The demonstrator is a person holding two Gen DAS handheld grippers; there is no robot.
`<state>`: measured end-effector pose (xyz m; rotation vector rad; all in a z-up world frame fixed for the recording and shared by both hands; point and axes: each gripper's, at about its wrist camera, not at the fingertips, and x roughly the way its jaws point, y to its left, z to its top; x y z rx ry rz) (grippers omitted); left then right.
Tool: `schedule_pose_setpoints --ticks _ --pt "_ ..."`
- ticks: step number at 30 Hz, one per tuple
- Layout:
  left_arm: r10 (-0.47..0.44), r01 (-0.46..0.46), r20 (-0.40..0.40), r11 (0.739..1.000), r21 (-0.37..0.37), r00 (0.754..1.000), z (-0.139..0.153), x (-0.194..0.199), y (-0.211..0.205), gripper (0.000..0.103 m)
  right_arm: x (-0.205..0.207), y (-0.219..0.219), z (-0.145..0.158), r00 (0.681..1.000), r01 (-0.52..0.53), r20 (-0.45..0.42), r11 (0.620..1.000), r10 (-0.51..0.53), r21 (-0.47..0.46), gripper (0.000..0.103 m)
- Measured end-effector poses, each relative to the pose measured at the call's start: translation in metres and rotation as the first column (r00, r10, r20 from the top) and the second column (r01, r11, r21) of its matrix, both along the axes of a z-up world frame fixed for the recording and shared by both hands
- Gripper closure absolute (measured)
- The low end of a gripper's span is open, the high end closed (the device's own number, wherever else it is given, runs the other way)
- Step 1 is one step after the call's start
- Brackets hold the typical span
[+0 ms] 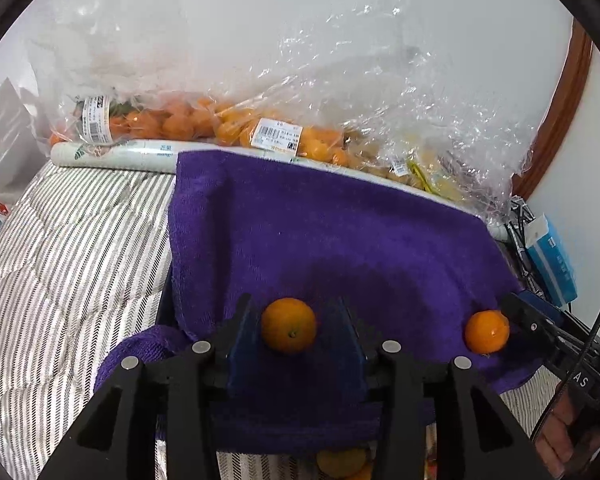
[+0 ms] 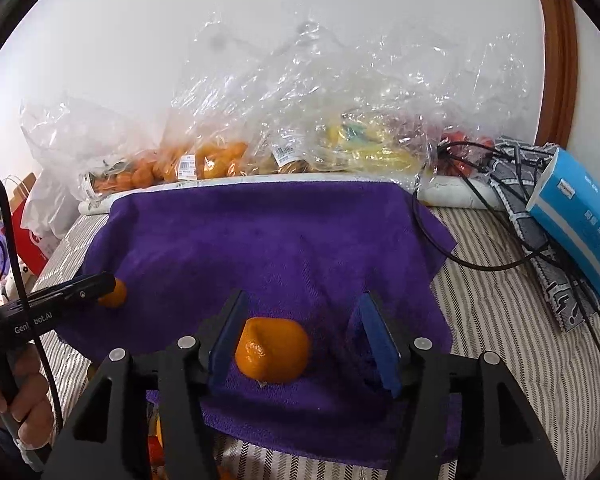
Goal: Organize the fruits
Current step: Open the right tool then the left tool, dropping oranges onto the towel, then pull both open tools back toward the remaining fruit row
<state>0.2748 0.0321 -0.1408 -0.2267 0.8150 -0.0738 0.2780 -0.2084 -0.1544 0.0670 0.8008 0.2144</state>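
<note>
Two small oranges lay on a purple towel (image 1: 340, 240) spread over a striped quilt (image 1: 72, 240). In the left wrist view, the left gripper (image 1: 290, 330) straddled one orange (image 1: 288, 325) near the towel's front edge; its blue pads stood just beside the fruit on either side, with a thin gap visible on each side, so the jaws were open and not pressing. The second orange (image 2: 273, 356) lay towards the towel's front right corner, between the fingers of the right gripper (image 2: 304, 338). It sat against the left pad, while the right pad stood well clear of it, so those jaws were open too. In the left wrist view the same fruit (image 1: 487, 331) showed at the towel's right edge, with one dark finger of the right gripper at its side. Along the towel's far edge ran a white roll (image 1: 116, 155), and behind it, against the wall, lay clear plastic bags of oranges (image 1: 236, 128) and yellow fruit (image 2: 368, 148). A blue box (image 2: 580, 216) and black cables (image 2: 480, 256) lay on the quilt beyond the towel's right edge.
</note>
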Motion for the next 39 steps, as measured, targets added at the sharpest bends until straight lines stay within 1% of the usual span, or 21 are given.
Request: schedule_pose_setpoints --ticks 3,6,7,9,13,15,17,20,21,24,25,28,29,31,33,35,36,39 --pt "0.002 -0.003 0.048 1.0 0.011 0.999 0.009 -0.007 -0.003 0.063 -0.006 0.002 0.009 0.999 -0.005 0.04 1.0 0.005 -0.005 0.044" --pt "-0.009 0.006 0.054 0.999 0.052 0.998 0.014 -0.009 -0.008 0.063 -0.013 0.003 0.02 0.998 -0.008 0.058 1.0 0.008 -0.009 0.044" --pt "-0.016 0.012 0.053 0.997 0.078 0.998 0.016 -0.01 -0.011 0.063 -0.017 0.001 0.024 0.998 0.001 0.061 1.0 -0.001 0.004 0.044" --pt "-0.027 0.021 0.062 0.995 0.095 0.998 0.019 -0.012 -0.014 0.063 -0.024 -0.003 0.028 0.997 0.016 0.068 0.999 -0.018 0.027 0.044" --pt "-0.056 0.048 0.077 0.994 0.1 0.995 0.029 -0.017 -0.02 0.063 -0.041 -0.012 0.038 0.995 0.067 0.066 0.997 -0.069 0.031 0.044" --pt "-0.047 0.037 0.081 0.992 0.123 0.996 0.036 -0.021 -0.023 0.063 -0.053 -0.02 0.045 0.992 0.098 0.072 0.994 -0.101 0.044 0.044" --pt "-0.034 0.023 0.064 0.988 0.156 0.997 0.042 -0.028 -0.026 0.063 -0.063 -0.027 0.051 0.989 0.122 0.072 0.991 -0.126 0.058 0.044" --pt "-0.053 0.045 0.053 0.989 0.138 0.997 0.051 -0.046 -0.026 0.063 -0.075 -0.032 0.059 0.994 0.109 0.015 0.993 -0.11 0.046 0.044" --pt "-0.054 0.047 0.051 0.989 0.141 0.997 0.053 -0.053 -0.026 0.063 -0.08 -0.033 0.062 0.994 0.111 0.014 0.993 -0.112 0.046 0.044" --pt "-0.062 0.054 0.047 0.988 0.145 0.997 0.063 -0.075 -0.025 0.06 -0.099 -0.032 0.076 0.993 0.11 0.047 0.993 -0.111 0.034 0.044" --pt "-0.069 0.063 0.037 0.989 0.132 0.997 0.065 -0.081 -0.023 0.06 -0.104 -0.032 0.081 0.992 0.11 0.056 0.994 -0.111 0.03 0.044" --pt "-0.091 0.091 -0.005 0.994 0.059 0.996 0.071 -0.097 -0.015 0.059 -0.118 -0.026 0.096 0.993 0.09 0.075 0.996 -0.091 0.014 0.044" --pt "-0.101 0.101 -0.005 0.993 0.061 0.995 0.074 -0.103 -0.013 0.059 -0.124 -0.022 0.101 0.994 0.075 0.085 0.997 -0.075 -0.003 0.044" --pt "-0.105 0.103 0.017 0.991 0.079 0.994 0.077 -0.111 -0.01 0.058 -0.134 -0.013 0.109 0.993 0.057 0.105 0.997 -0.051 -0.052 0.04" --pt "-0.101 0.098 0.03 0.991 0.089 0.994 0.078 -0.117 -0.009 0.058 -0.141 -0.008 0.111 0.99 0.055 0.131 0.996 -0.045 -0.071 0.037" --pt "-0.104 0.101 0.032 0.992 0.078 0.994 0.075 -0.123 -0.006 0.058 -0.15 -0.003 0.108 0.989 0.048 0.142 0.996 -0.037 -0.073 0.037" --pt "-0.105 0.102 0.033 0.992 0.077 0.994 0.073 -0.126 -0.006 0.057 -0.153 -0.001 0.104 0.99 0.042 0.139 0.997 -0.032 -0.07 0.037" --pt "-0.098 0.092 0.051 0.988 0.12 0.994 0.064 -0.138 -0.007 0.055 -0.155 0.003 0.089 0.993 0.019 0.116 0.998 -0.012 -0.063 0.037"
